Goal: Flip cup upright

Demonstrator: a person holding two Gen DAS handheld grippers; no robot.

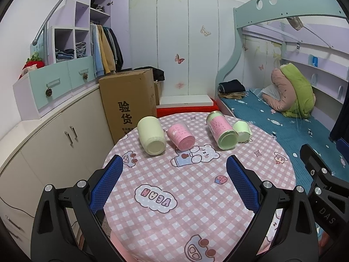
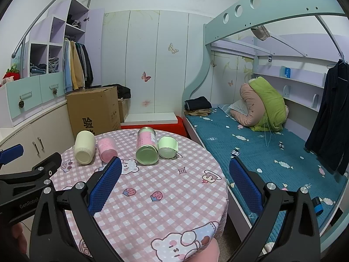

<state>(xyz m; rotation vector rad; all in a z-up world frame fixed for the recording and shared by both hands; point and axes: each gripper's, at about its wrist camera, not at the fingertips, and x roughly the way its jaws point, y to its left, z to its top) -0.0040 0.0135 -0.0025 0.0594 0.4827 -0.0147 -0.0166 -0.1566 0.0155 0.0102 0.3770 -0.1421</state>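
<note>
Four cups [image 1: 152,136] lie sideways beyond bear print [image 1: 204,154] on tabletop [image 1: 196,196]; I hold both hand-held grippers [image 1: 174,183] [image 2: 174,185] released, short of them, ready to reach.

The small green cup [image 1: 241,131] is partly hidden behind the tall jar [image 1: 221,131].

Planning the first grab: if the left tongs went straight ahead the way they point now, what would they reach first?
Probably the pink cup, lying on its side on the round table roughly on the line between the open left tongs. The cream cup lies just left of that line; depth is hard to judge.
</note>
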